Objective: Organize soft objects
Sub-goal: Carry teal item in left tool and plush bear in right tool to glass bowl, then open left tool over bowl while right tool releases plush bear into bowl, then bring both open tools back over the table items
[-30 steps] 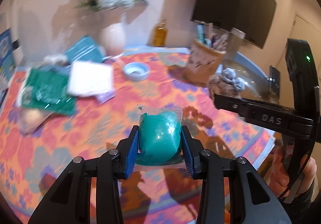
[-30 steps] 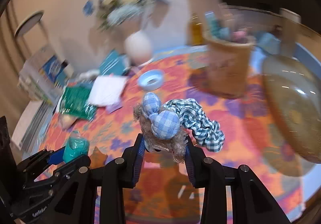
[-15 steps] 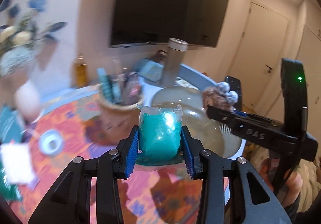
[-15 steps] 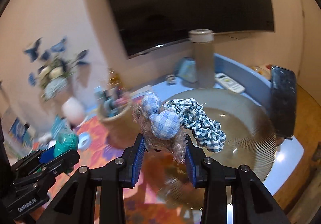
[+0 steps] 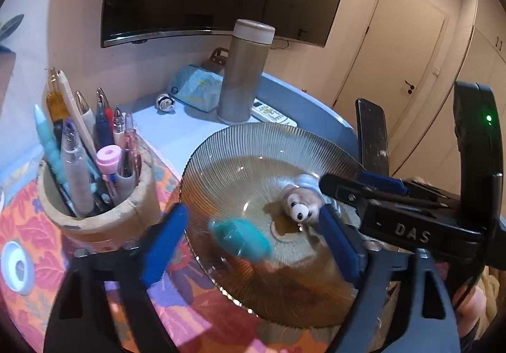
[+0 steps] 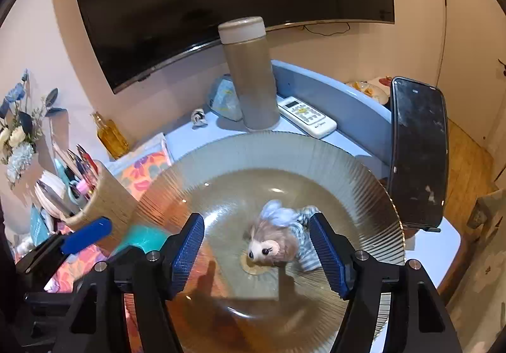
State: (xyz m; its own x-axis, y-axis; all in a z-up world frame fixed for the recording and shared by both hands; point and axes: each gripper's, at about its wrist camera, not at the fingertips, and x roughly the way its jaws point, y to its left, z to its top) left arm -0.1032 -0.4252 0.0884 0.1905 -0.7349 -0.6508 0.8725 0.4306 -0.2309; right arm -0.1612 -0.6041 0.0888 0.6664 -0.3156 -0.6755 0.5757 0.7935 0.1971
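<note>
A wide ribbed glass bowl (image 5: 253,138) (image 6: 284,144) lies under both grippers. My left gripper (image 5: 253,245) has its jaws opening; the teal soft pouch (image 5: 240,239) is a blur between the blue pads, free of both, over the bowl's near side. The same pouch (image 6: 142,240) shows at the bowl's left edge in the right wrist view. My right gripper (image 6: 257,255) is opening too. The plush toy in checked cloth (image 6: 278,239) (image 5: 300,204) sits blurred near the bowl's centre, between the pads and touching neither.
A woven pen holder (image 5: 95,213) stands left of the bowl, a tall thermos (image 6: 249,74) and a white remote (image 6: 306,115) behind it. A phone on a stand (image 6: 417,150) rises at the right rim. A small dish (image 5: 15,267) lies on the patterned cloth.
Both grippers swung right from the patterned cloth to above the glass bowl. Their jaws went from shut on the pouch and the plush to open, and both things dropped into the bowl.
</note>
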